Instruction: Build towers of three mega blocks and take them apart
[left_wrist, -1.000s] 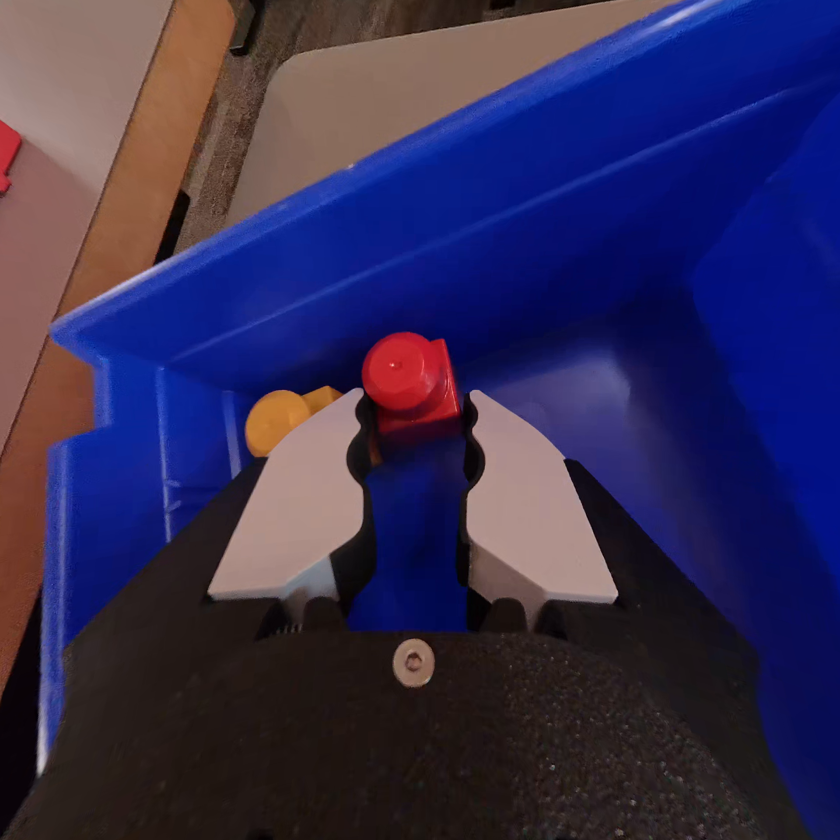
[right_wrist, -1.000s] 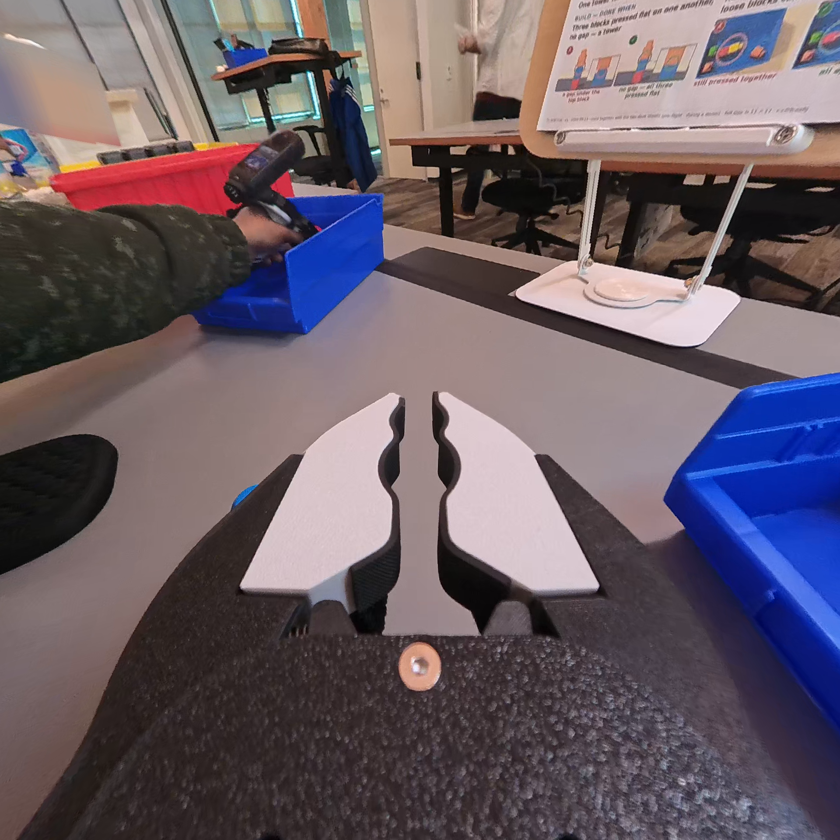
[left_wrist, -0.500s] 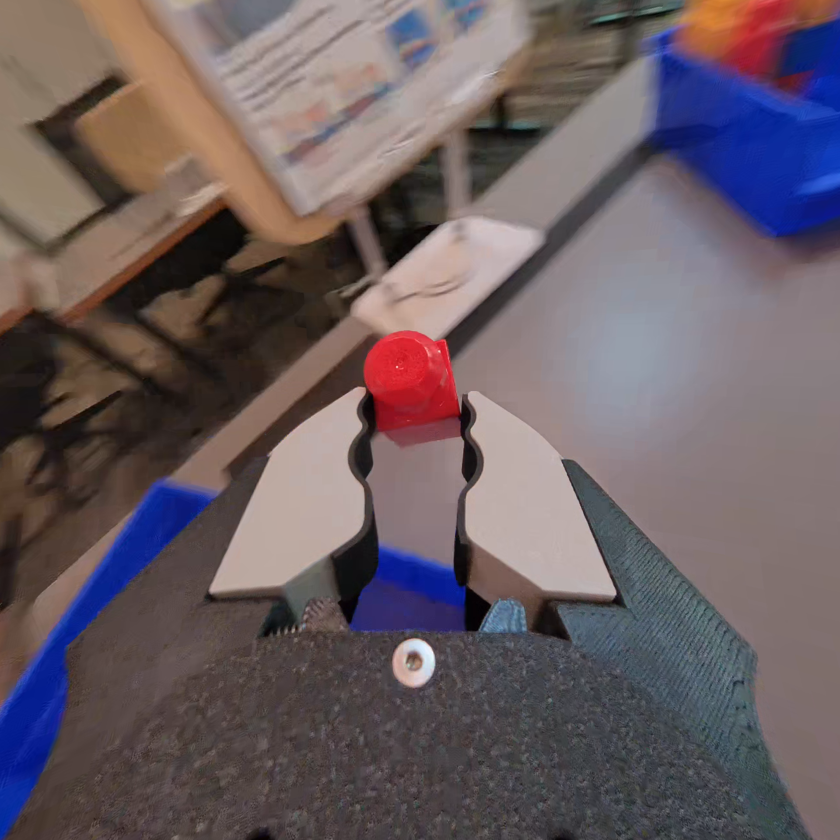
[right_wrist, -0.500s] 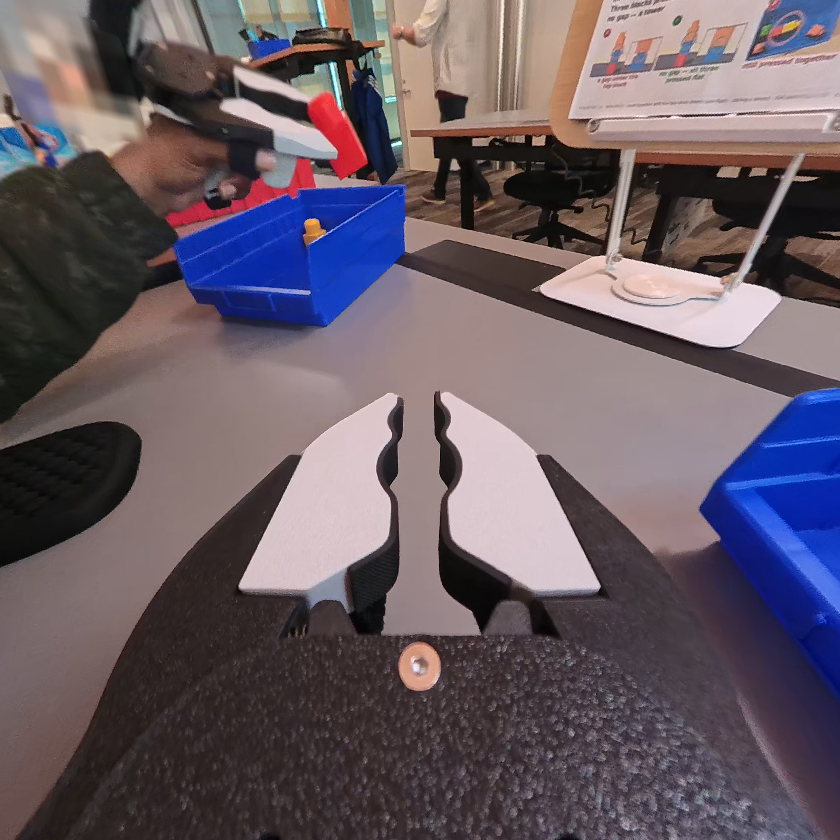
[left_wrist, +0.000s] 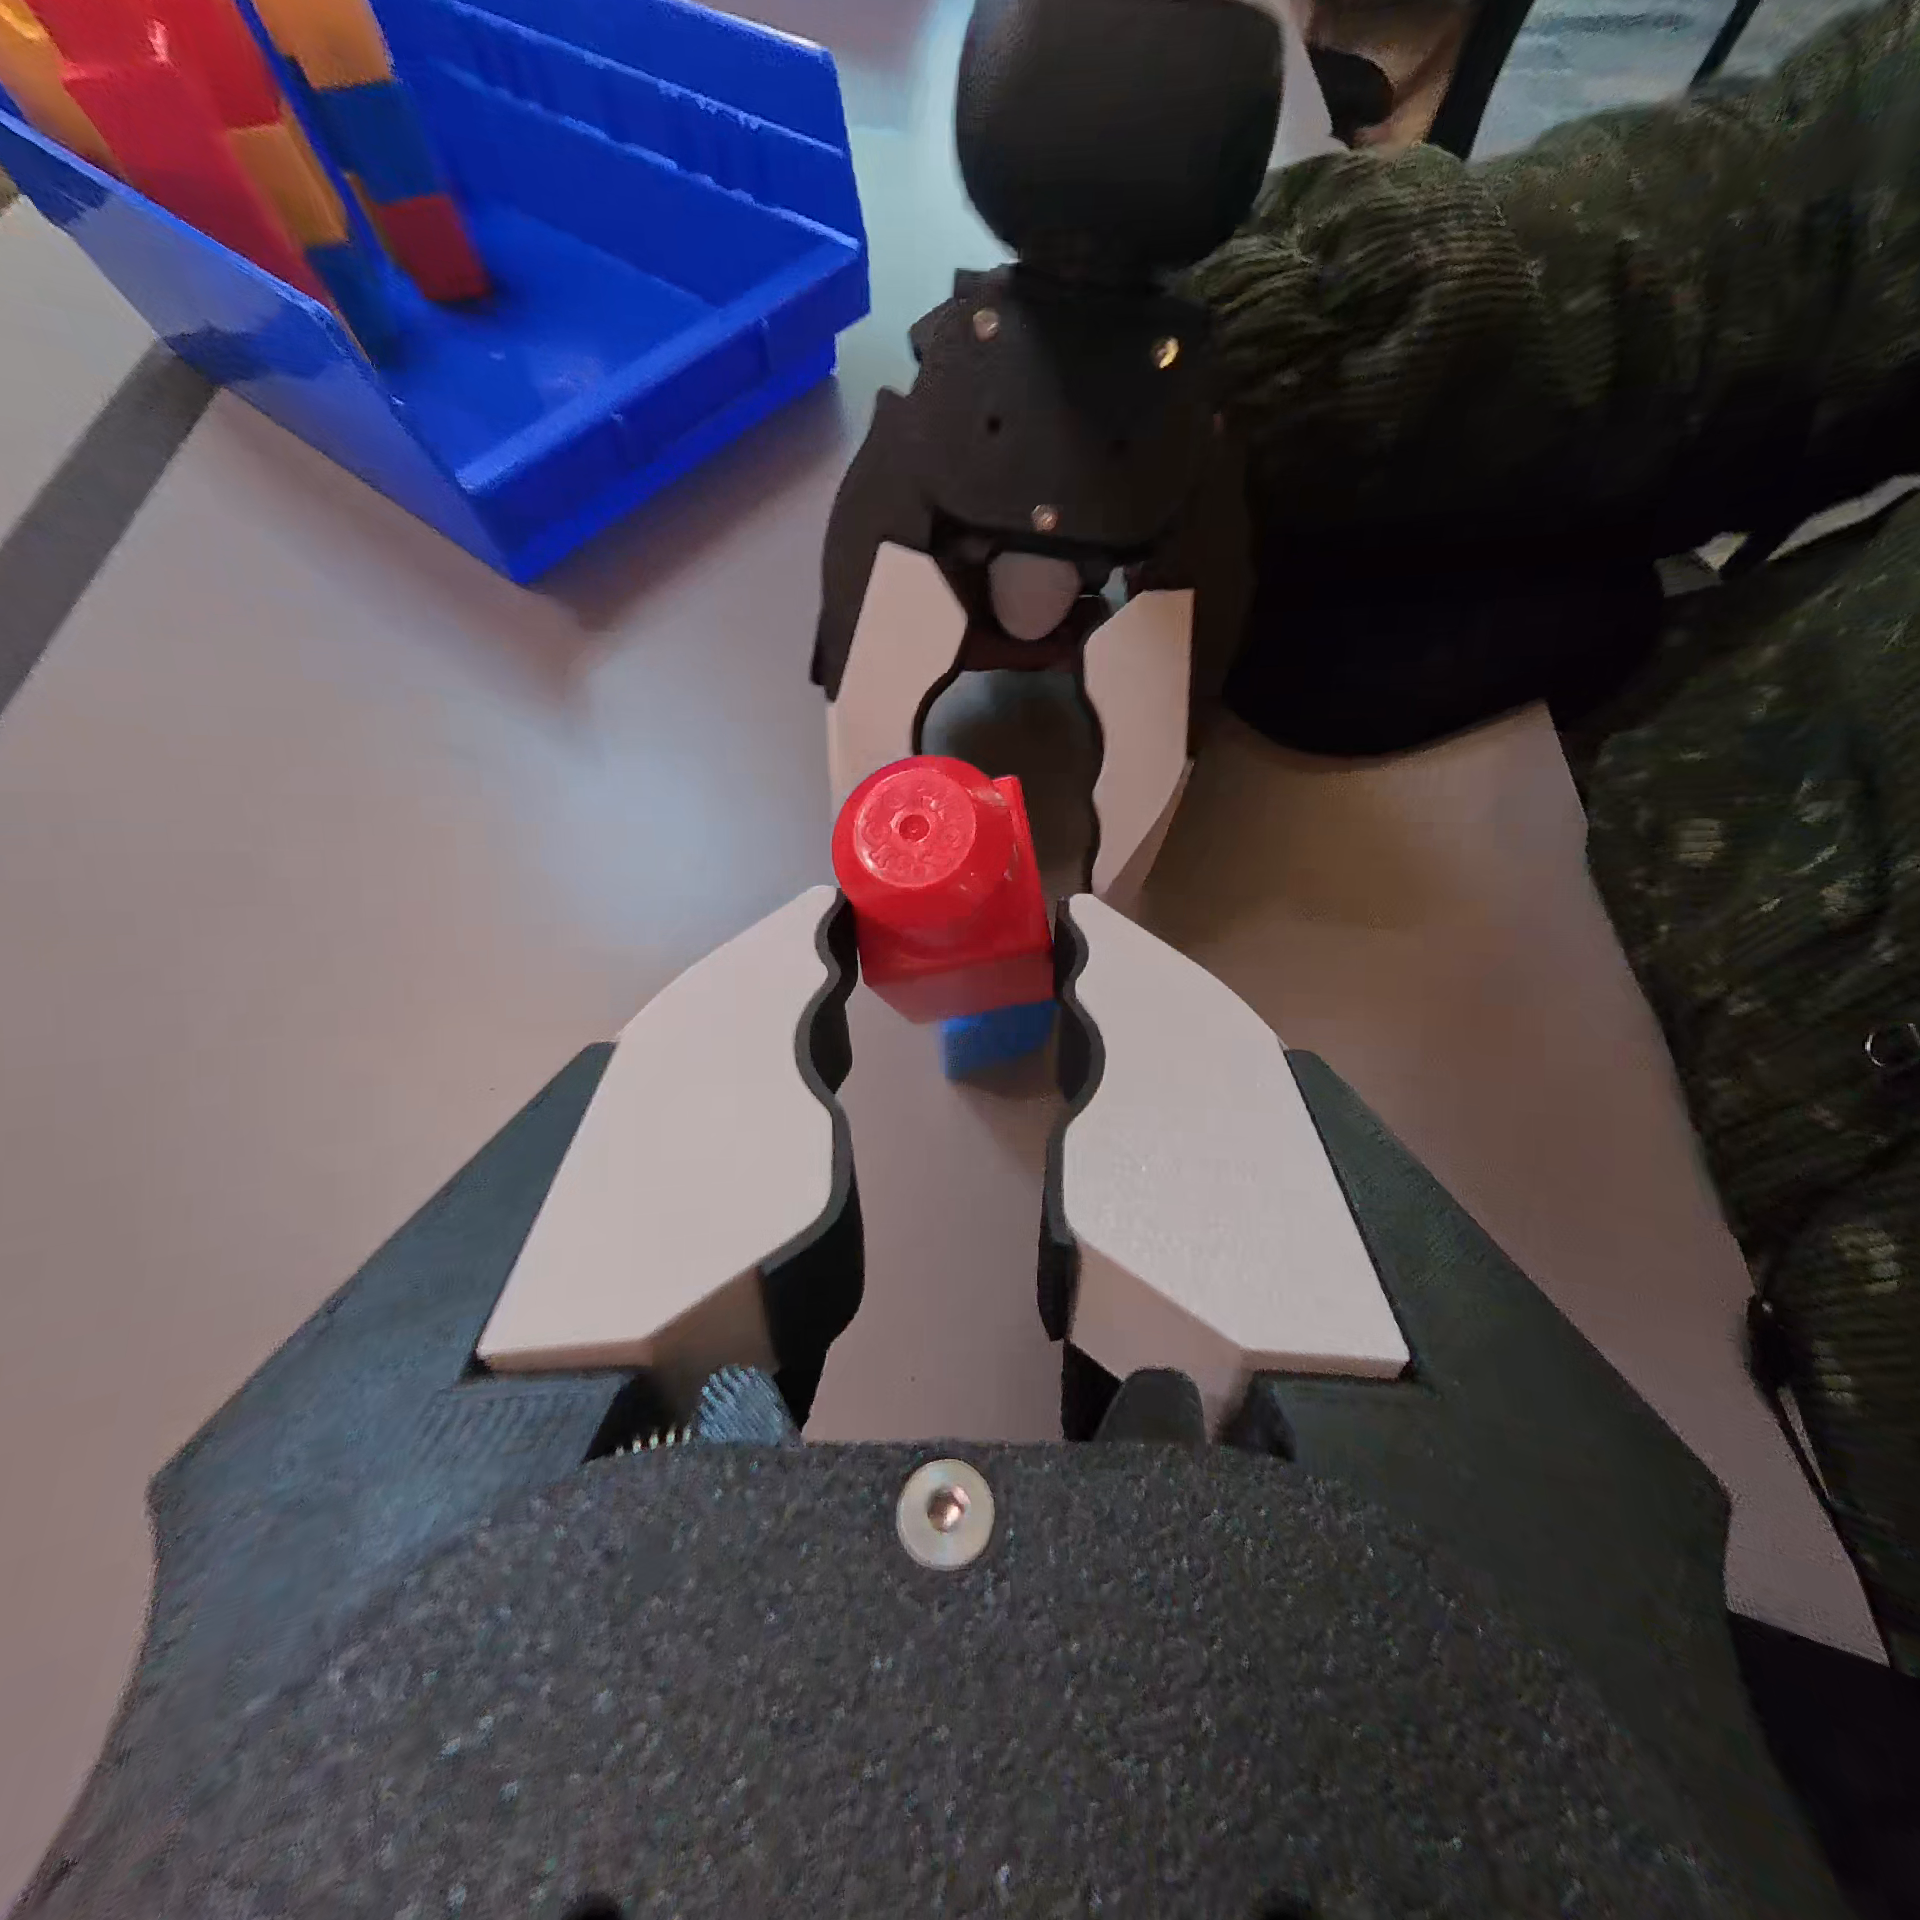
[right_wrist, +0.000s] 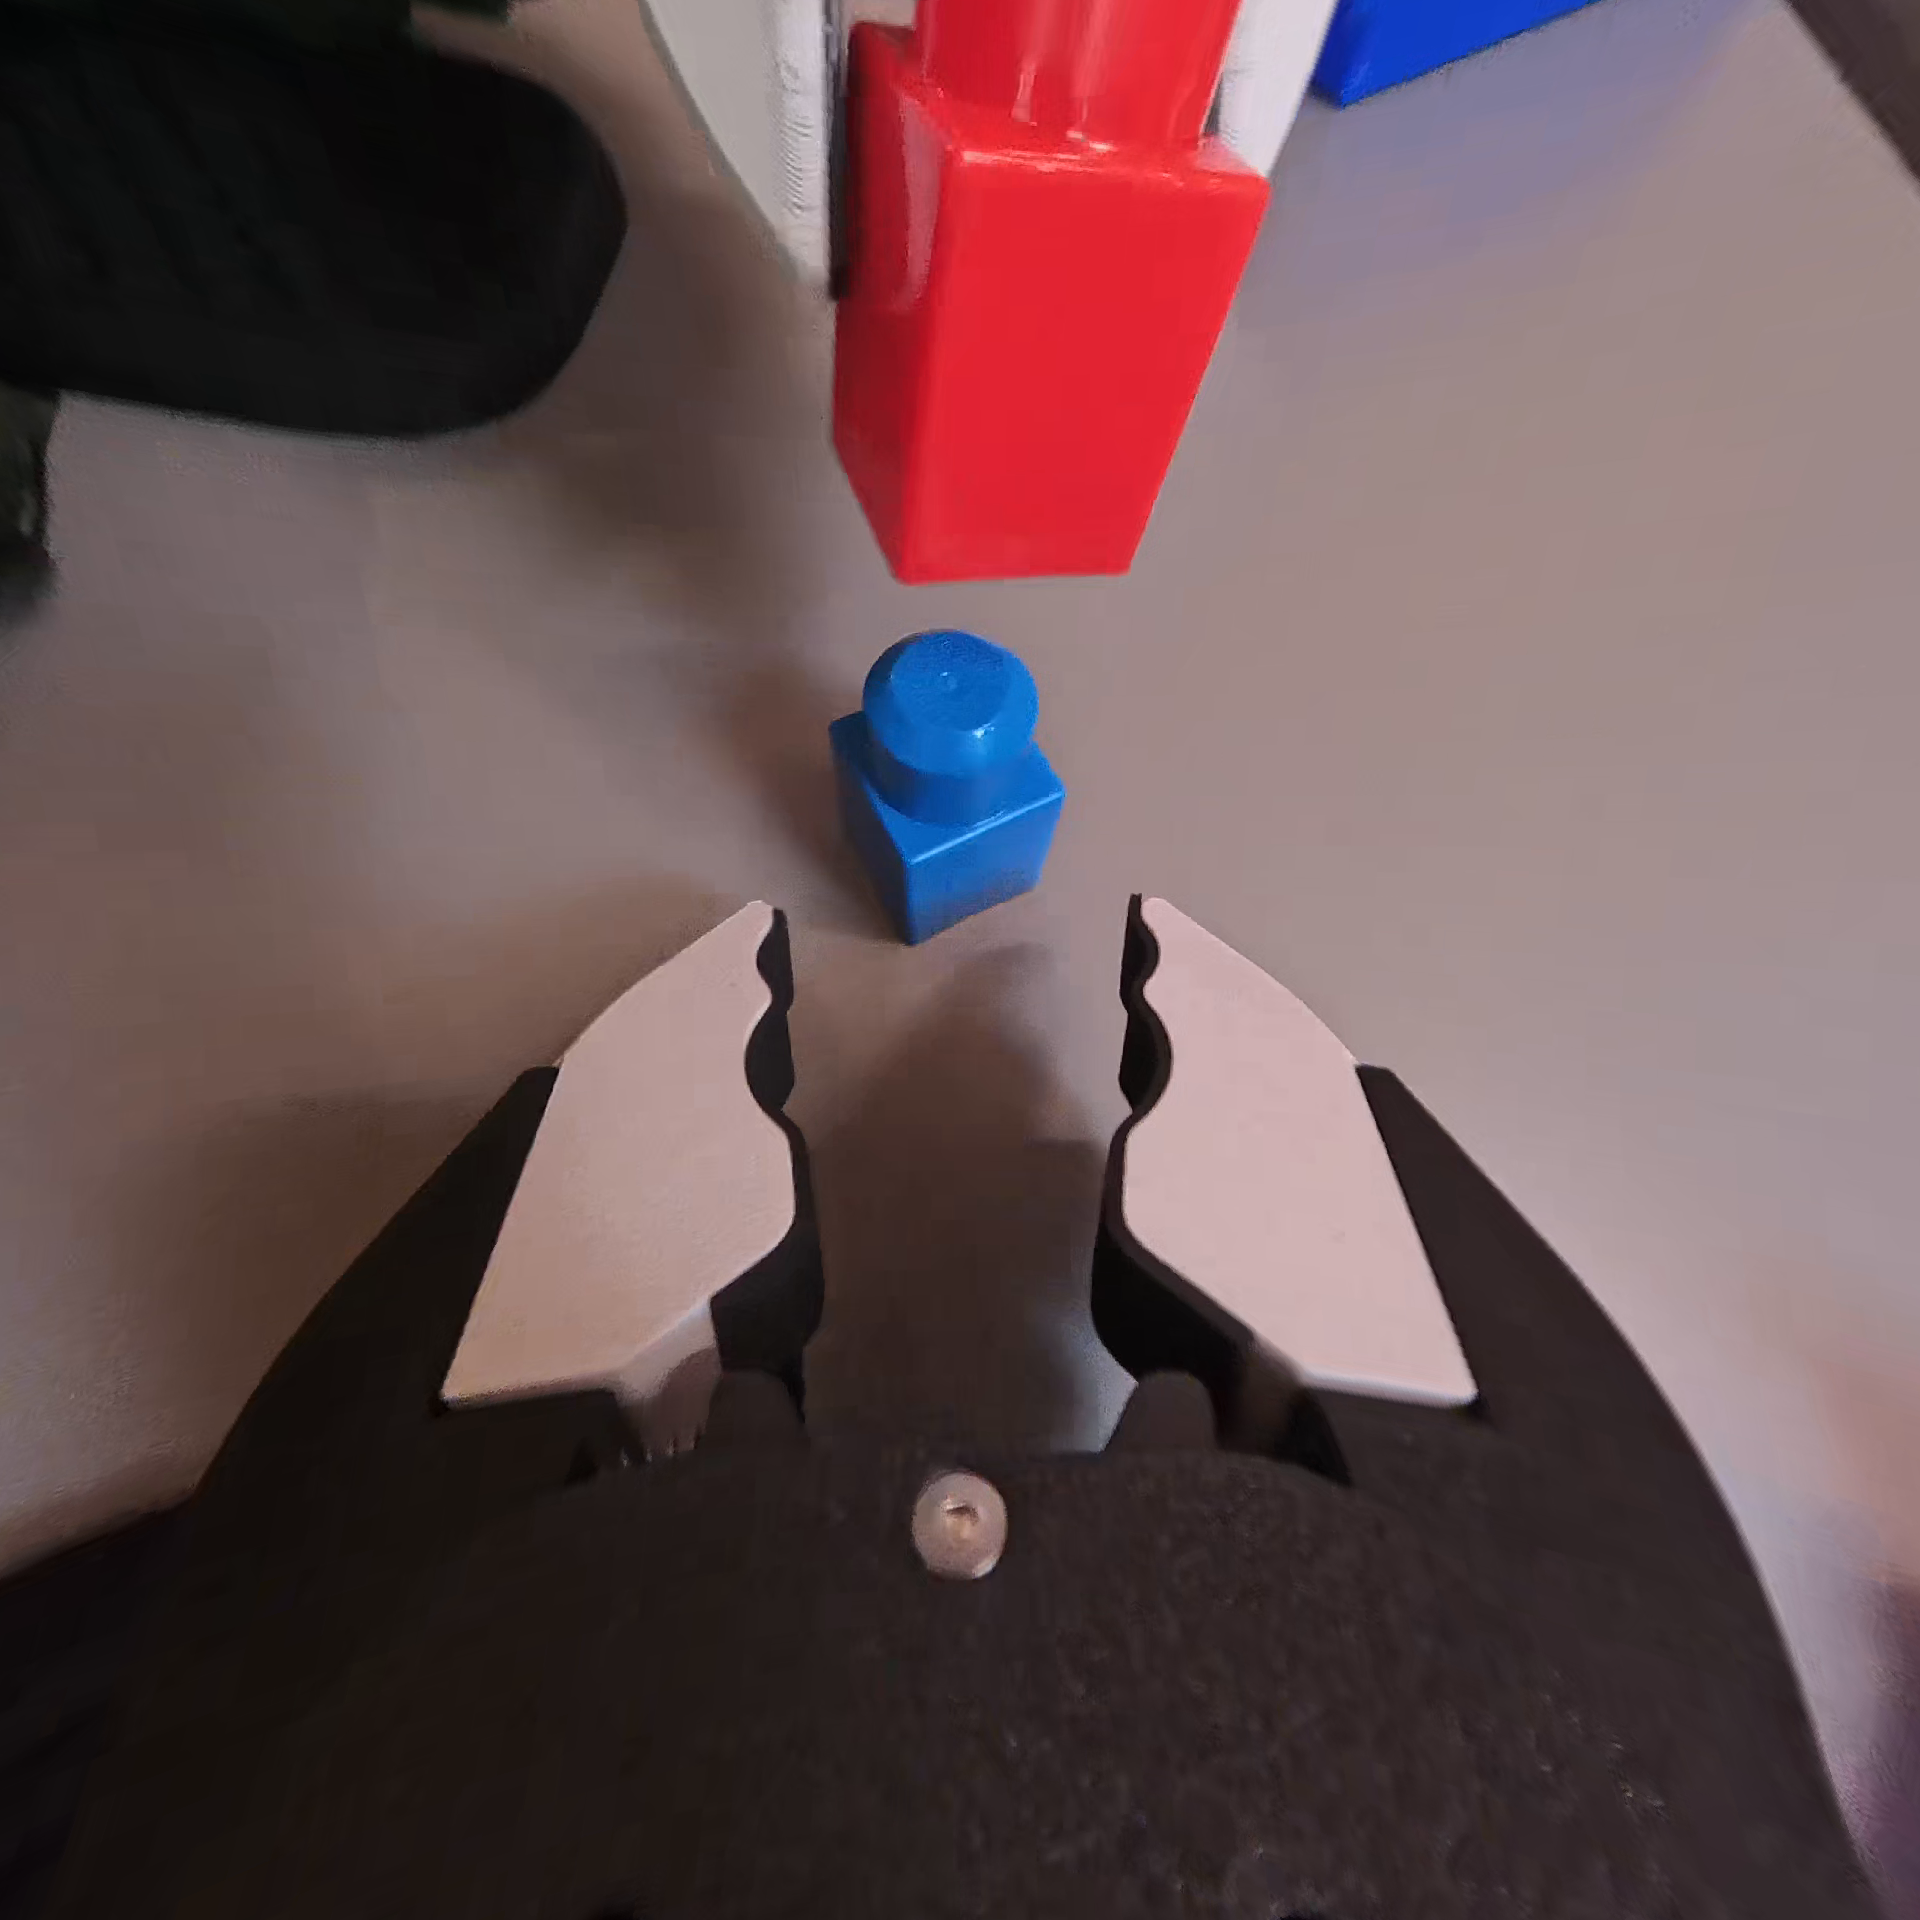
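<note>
Grey tabletop (left_wrist: 312, 935) carries a blue bin (left_wrist: 623, 343) at 11 o'clock in the left wrist view, with stacked block towers (left_wrist: 260, 156) inside. Left gripper (left_wrist: 948, 920) is clamped on a red block (left_wrist: 951, 914) at the fingertips, stud end toward the camera, long axis upright. Directly beneath, not touching it, a blue block (right_wrist: 945, 800) stands on the table, stud up. Right gripper (right_wrist: 954, 914) faces from 12 o'clock, fingers (right_wrist: 644, 1143) spread apart, the blue block just beyond their tips, untouched. A green sleeve (left_wrist: 1558, 343) shows at 2 o'clock.
</note>
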